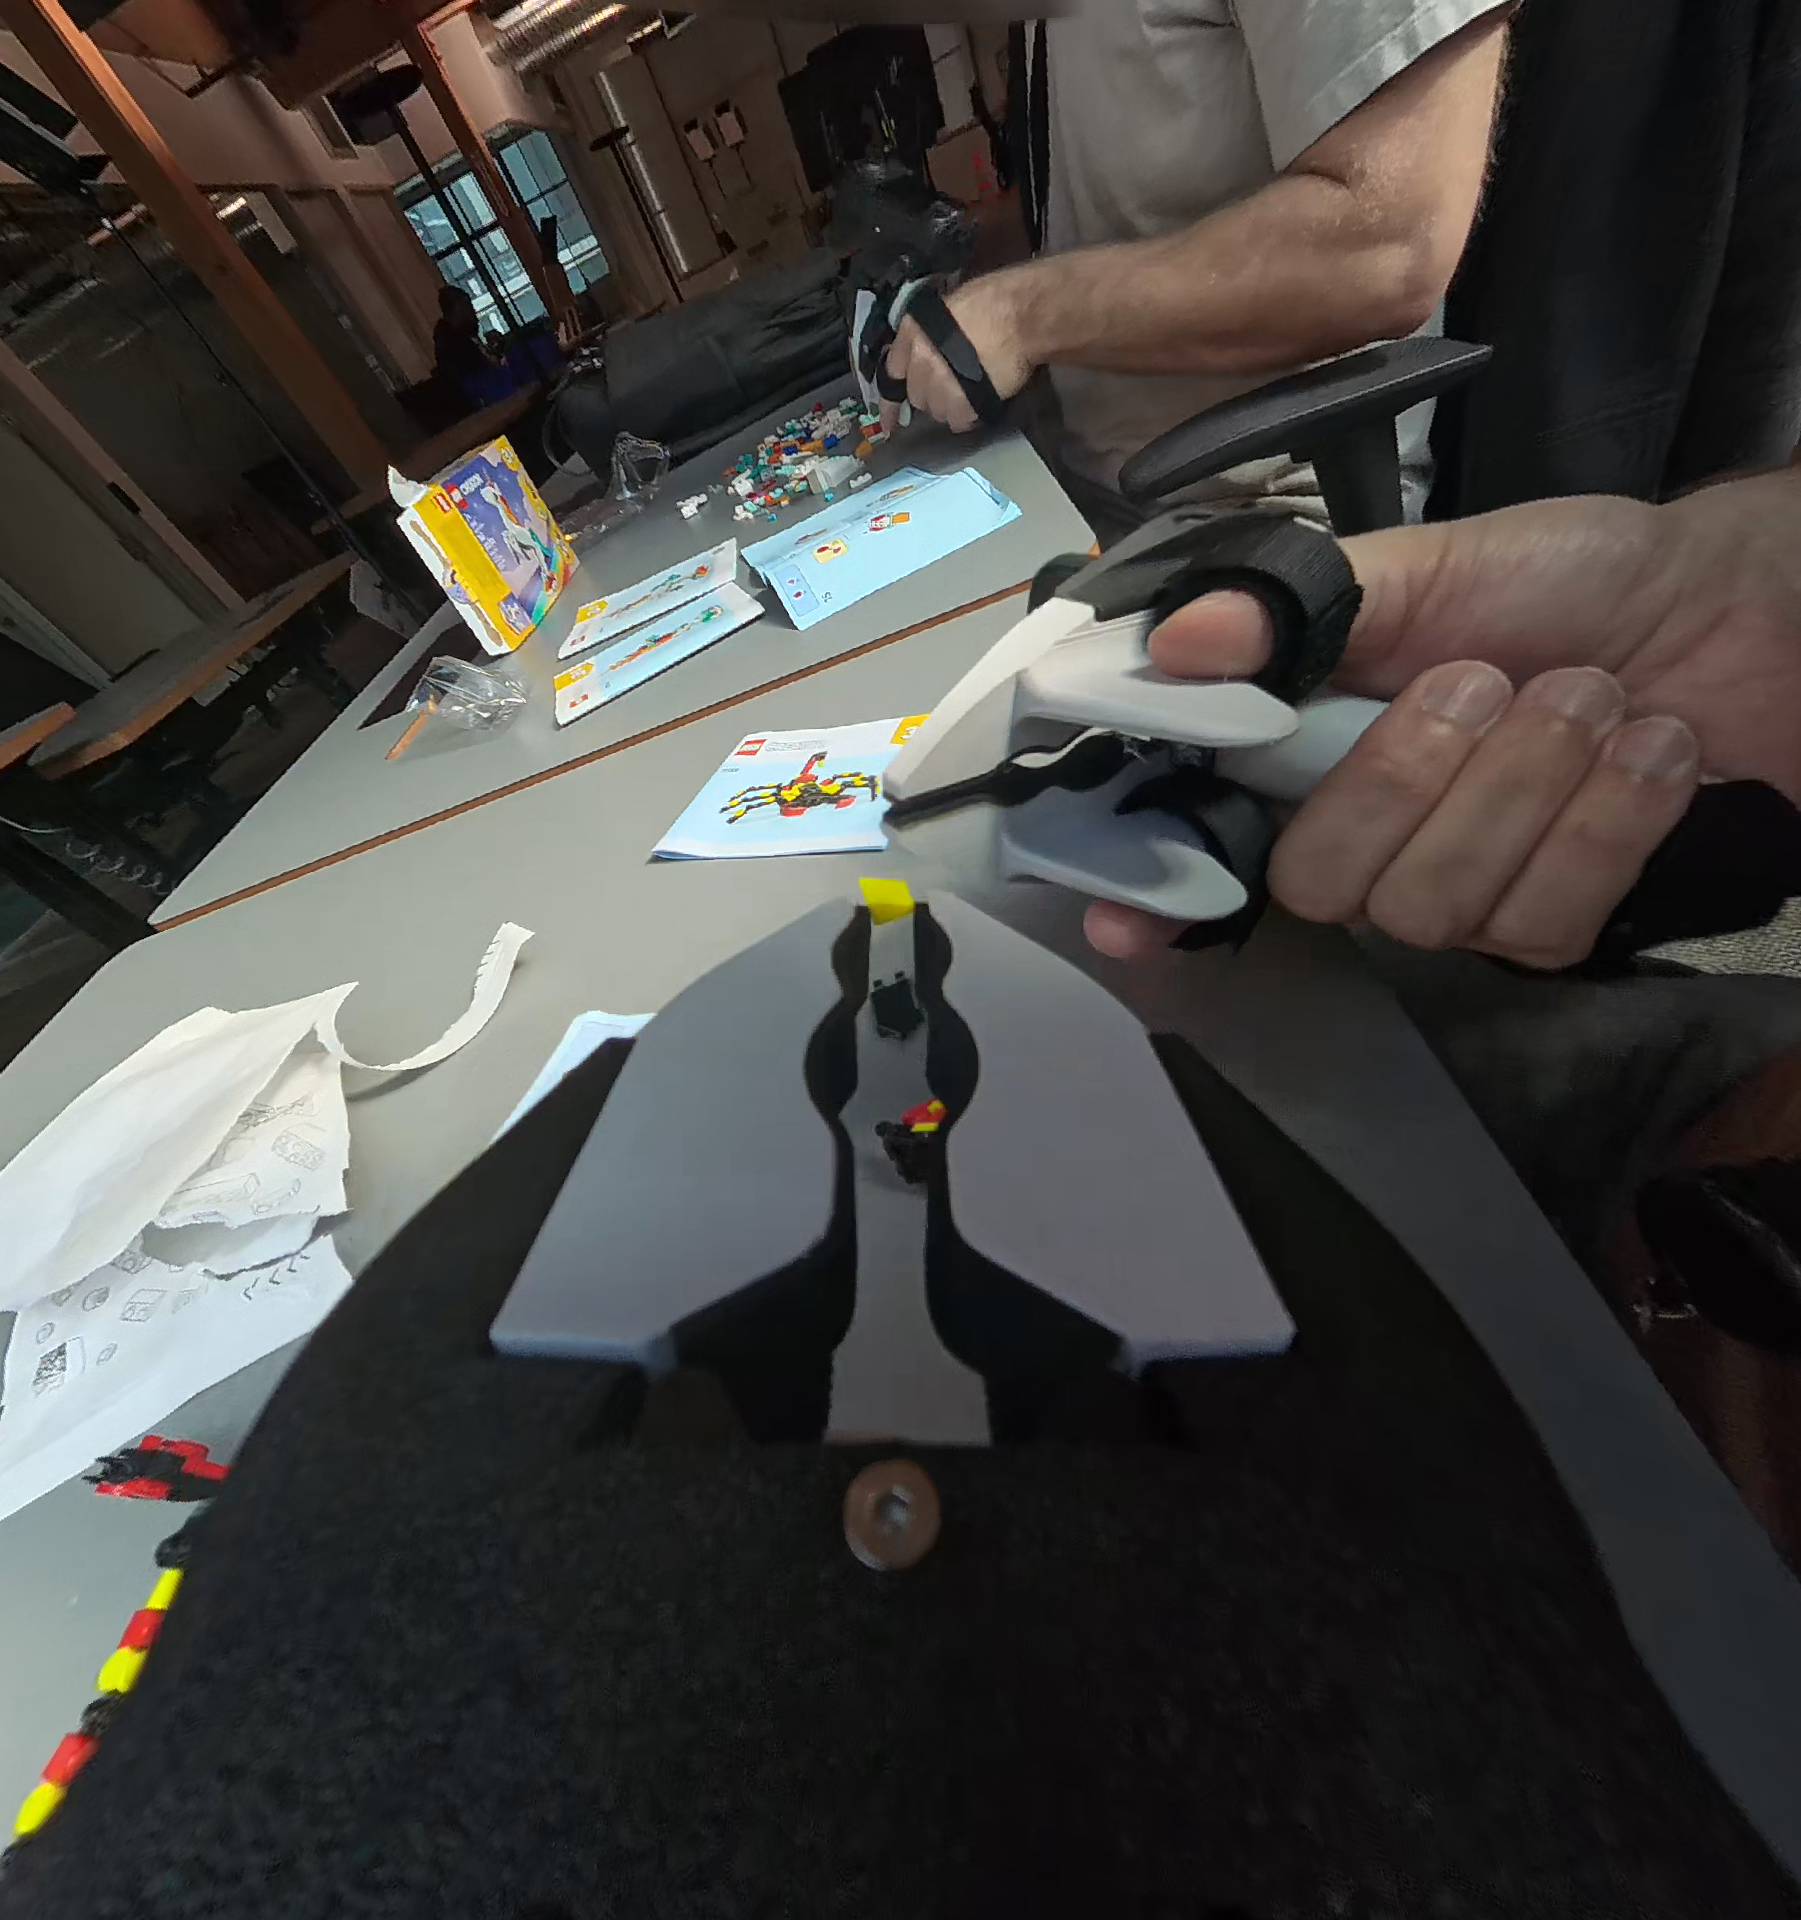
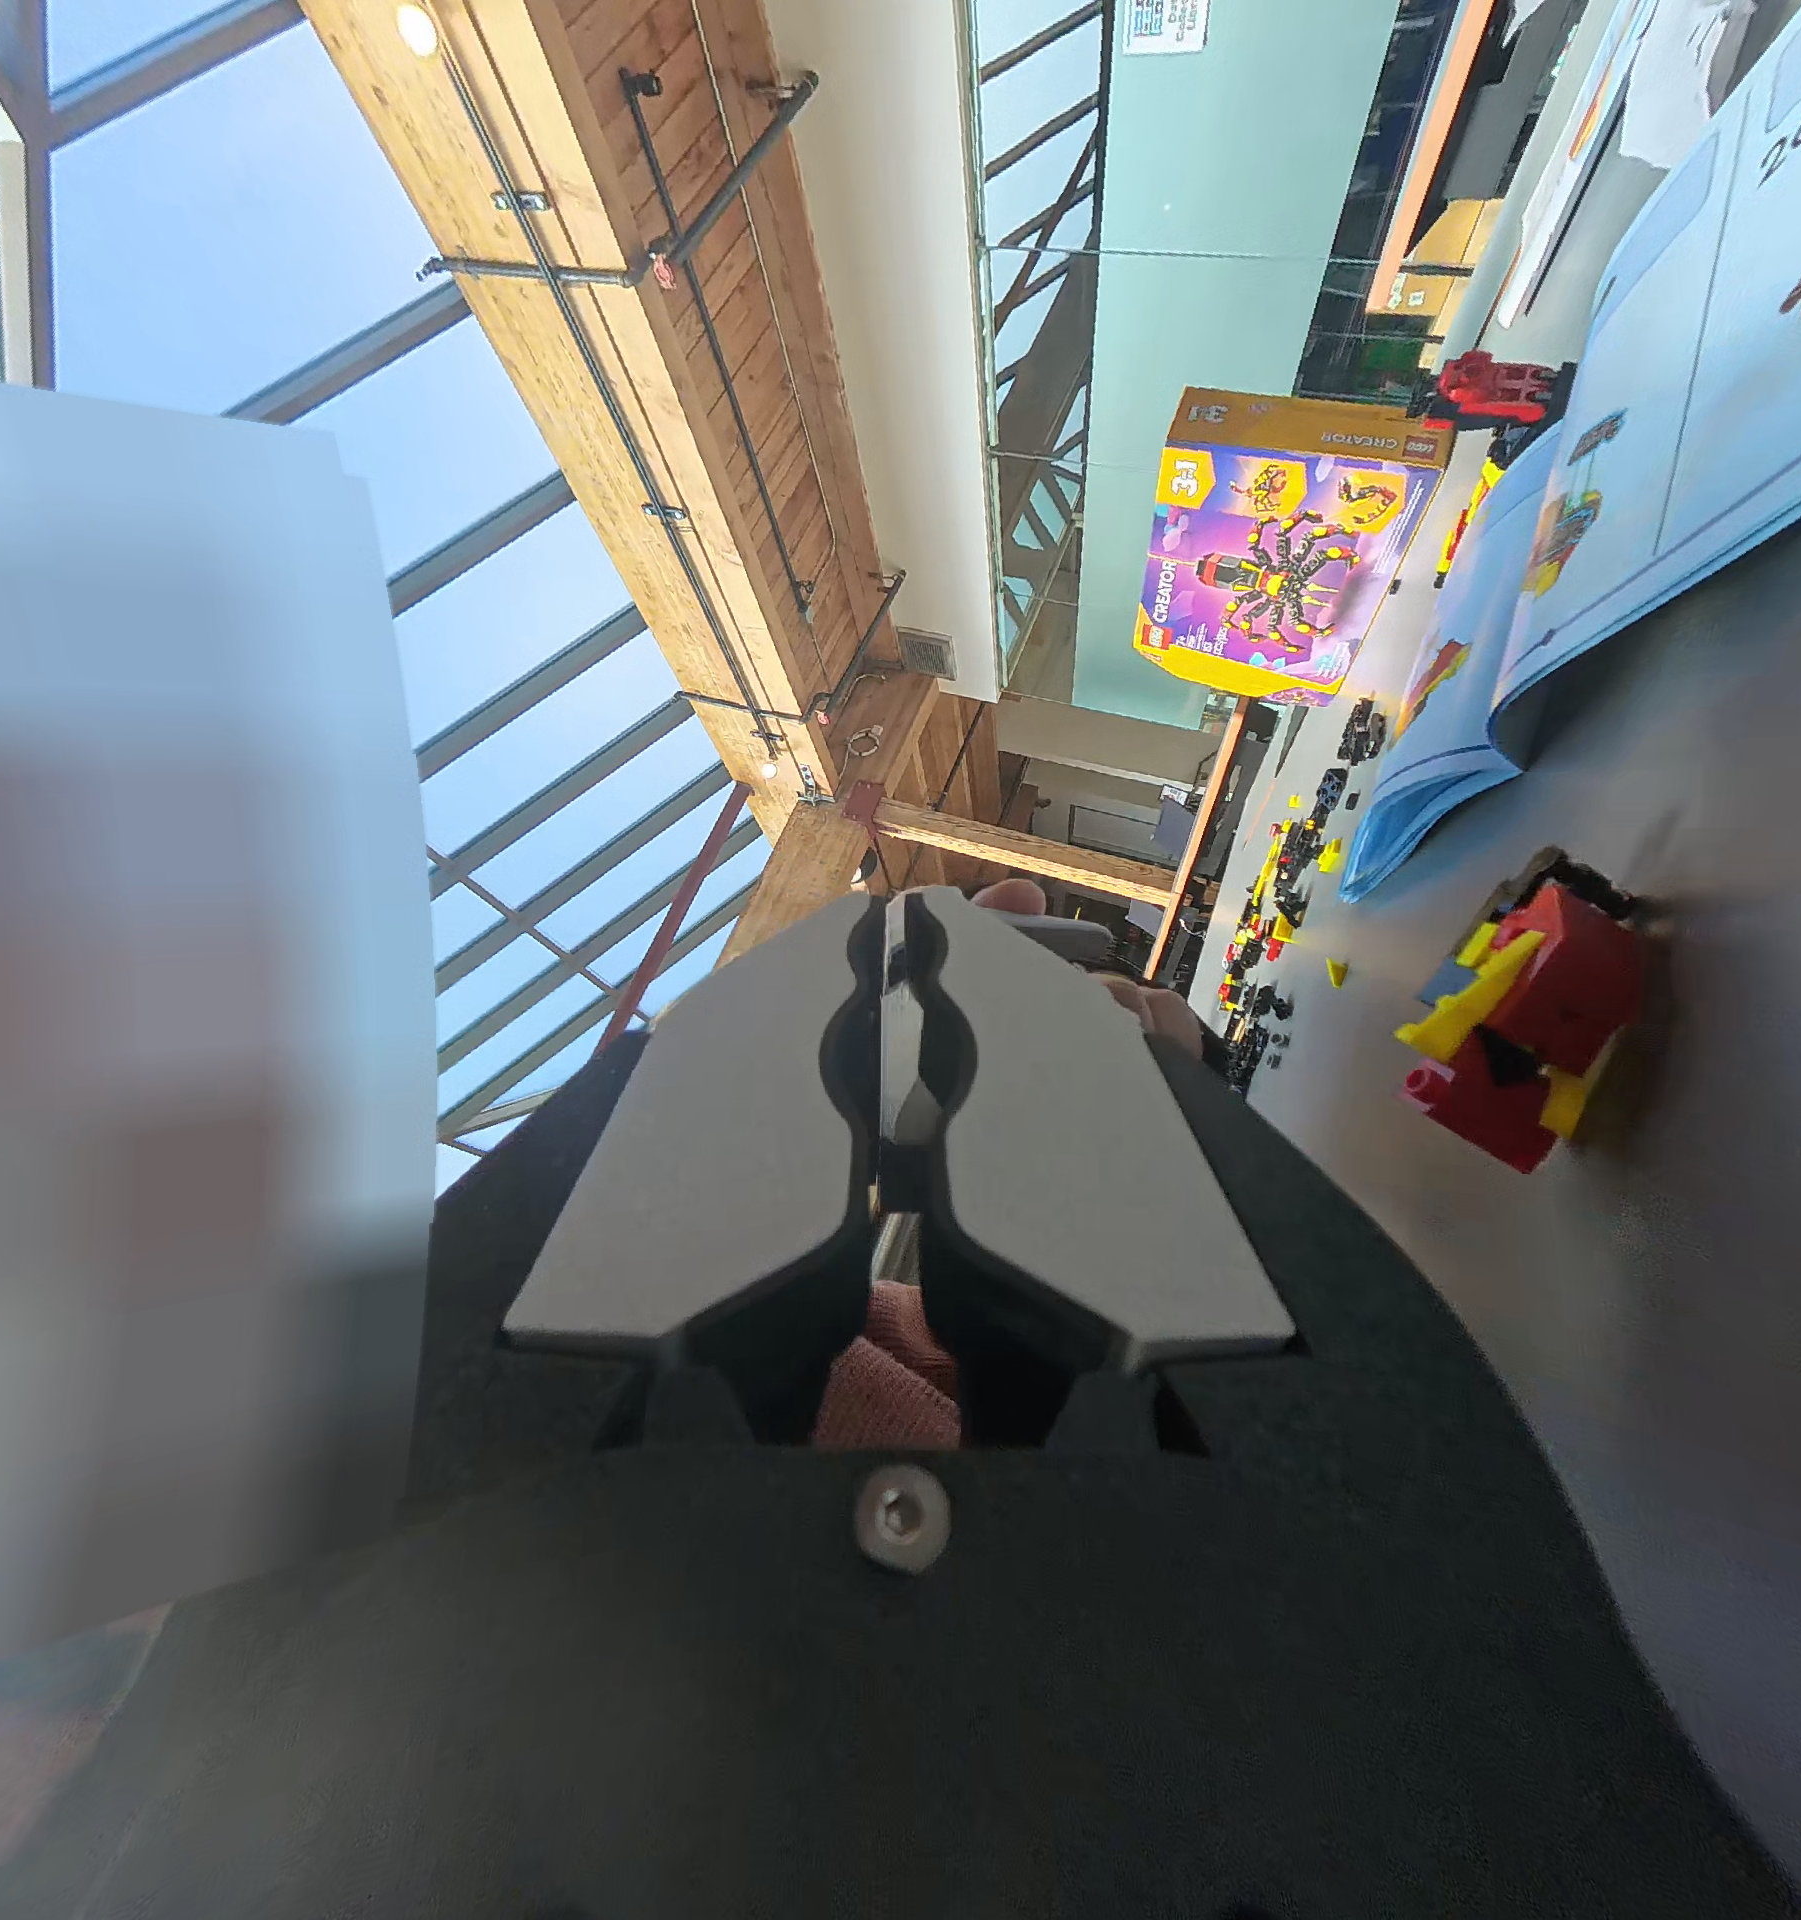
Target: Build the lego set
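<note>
My left gripper (image 1: 888, 920) is low over the grey table (image 1: 563, 914), shut on a small yellow piece (image 1: 885, 899) at its tips. Through the gap between its fingers a small black piece (image 1: 896, 1008) and a black, red and yellow piece (image 1: 911, 1132) lie on the table. My right gripper (image 1: 891, 810) hovers just right of and above the left tips. In its own view it (image 2: 896, 914) is rolled sideways, shut on a thin black piece (image 2: 901, 1039). A red, yellow and black build (image 2: 1519, 1039) sits on the table beside it.
A blue instruction booklet (image 1: 782, 800) lies ahead and an open one (image 2: 1654, 520) by the build. A torn white paper bag (image 1: 148, 1195), a red-yellow leg chain (image 1: 96, 1683), loose pieces (image 2: 1280, 904) and the set box (image 2: 1280, 540) lie around. Another person (image 1: 1187, 260) works at the far table. Left and right tips are no more than a few centimetres apart.
</note>
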`<state>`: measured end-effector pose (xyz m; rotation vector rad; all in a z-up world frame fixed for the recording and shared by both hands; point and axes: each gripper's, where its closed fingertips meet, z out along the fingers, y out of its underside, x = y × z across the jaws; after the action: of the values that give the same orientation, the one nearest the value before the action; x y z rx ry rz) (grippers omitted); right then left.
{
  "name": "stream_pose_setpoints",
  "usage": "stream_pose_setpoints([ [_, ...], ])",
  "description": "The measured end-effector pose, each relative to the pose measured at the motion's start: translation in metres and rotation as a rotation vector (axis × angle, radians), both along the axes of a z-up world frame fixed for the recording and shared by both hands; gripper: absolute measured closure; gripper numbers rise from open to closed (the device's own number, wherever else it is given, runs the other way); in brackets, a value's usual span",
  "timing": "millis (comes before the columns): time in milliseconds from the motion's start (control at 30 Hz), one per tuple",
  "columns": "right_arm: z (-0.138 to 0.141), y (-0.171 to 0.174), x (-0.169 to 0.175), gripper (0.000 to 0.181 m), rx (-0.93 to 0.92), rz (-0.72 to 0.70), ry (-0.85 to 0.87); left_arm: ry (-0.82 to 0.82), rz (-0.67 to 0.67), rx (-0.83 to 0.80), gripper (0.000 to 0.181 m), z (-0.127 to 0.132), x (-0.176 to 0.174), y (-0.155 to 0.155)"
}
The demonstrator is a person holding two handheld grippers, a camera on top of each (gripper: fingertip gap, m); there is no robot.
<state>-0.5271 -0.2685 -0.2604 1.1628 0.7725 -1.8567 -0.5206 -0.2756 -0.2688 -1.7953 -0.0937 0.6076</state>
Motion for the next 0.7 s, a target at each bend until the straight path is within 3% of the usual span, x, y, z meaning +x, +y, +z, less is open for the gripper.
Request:
stream_pose_setpoints([
  [167, -0.024, 0.017, -0.003, 0.179, 0.363, 0.008, 0.165, -0.146, -0.084, -0.096, 0.174, -0.036, 0.009, -0.005],
  [400, -0.073, 0.025, 0.000, 0.175, 0.981, 0.126, 0.427, -0.182, -0.235, -0.291, 0.174, -0.066, 0.006, 0.008],
  [700, -0.083, 0.018, 0.001, 0.178, 1.123, 0.183, 0.600, -0.264, -0.359, -0.350, 0.174, -0.077, -0.002, 0.009],
])
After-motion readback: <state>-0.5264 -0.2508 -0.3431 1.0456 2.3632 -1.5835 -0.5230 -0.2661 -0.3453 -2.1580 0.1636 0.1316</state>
